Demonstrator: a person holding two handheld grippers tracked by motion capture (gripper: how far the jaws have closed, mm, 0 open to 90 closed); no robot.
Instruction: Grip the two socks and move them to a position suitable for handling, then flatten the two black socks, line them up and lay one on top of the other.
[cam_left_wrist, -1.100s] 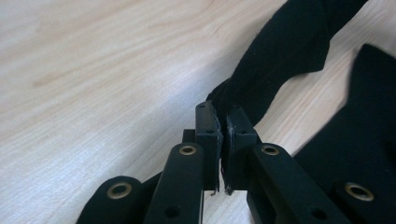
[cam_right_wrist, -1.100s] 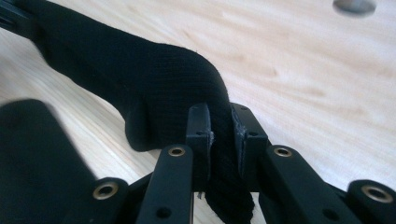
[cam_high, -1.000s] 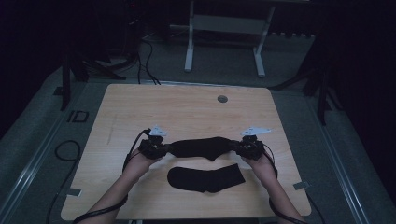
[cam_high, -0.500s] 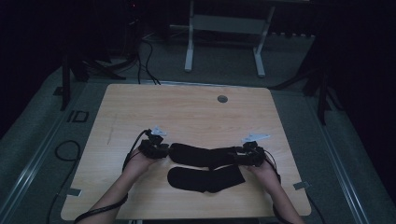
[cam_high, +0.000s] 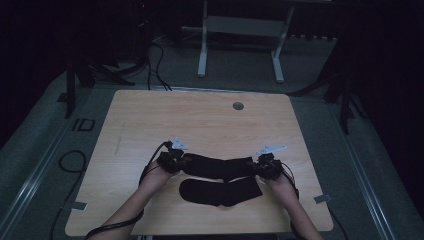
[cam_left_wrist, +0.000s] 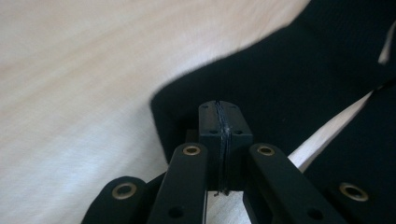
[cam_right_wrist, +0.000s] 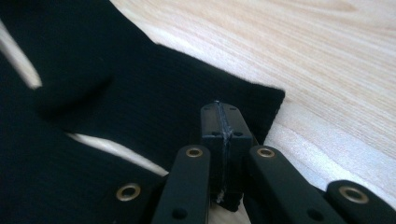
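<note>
Gripper views: jaws pressed together at each end of a black sock.
Black fabric is seen pinched by the left gripper and the right gripper, their jaws having just closed; the ribbed upper sock lies stretched on the table, lowered since earlier, just beyond the near sock.

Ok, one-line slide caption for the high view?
Both grippers, left and right, pinch the far black sock's ends above the near sock.

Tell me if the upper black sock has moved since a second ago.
Yes. The upper sock has come down toward the table's near edge, away from the round hole, and now lies just above the lower sock.
</note>
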